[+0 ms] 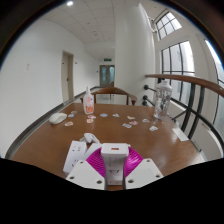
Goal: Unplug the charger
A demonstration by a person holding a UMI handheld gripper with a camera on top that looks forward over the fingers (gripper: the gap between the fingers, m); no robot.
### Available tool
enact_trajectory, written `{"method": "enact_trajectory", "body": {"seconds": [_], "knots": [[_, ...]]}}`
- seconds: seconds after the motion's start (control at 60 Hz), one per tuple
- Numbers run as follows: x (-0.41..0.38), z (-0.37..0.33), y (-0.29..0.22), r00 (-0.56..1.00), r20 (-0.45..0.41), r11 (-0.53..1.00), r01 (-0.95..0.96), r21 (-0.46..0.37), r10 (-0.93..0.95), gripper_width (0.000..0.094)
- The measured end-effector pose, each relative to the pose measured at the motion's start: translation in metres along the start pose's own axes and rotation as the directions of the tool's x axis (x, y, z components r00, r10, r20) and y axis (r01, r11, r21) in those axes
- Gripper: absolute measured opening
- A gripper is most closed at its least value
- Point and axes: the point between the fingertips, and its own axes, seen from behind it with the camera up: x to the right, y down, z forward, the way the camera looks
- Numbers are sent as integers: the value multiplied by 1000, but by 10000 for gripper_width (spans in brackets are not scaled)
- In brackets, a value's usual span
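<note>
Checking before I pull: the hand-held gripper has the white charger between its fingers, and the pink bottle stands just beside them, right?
Not quite. The gripper view shows the white charger between the hand-held gripper fingers, but the pink bottle stands far beyond them, across the table.

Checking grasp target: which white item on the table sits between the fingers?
The white charger block, between the gripper pads; the other white pieces lie beside or far beyond.

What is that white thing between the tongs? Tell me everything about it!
The white charger is a small boxy block that looks like plastic, with a pinkish band across its top. It stands upright on the brown wooden table, between the fingers of the tongs, pink pads close on either side. Whether they squeeze it is unclear.
</note>
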Motion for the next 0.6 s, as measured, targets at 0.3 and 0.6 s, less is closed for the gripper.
{"method": "enact_trajectory", "body": {"seconds": [0.3, 0.6], "knots": [[64, -95, -176, 997, -66, 941, -22, 338, 47, 187], [100, -55, -11, 995, -101, 998, 13, -57, -19, 229]]}}
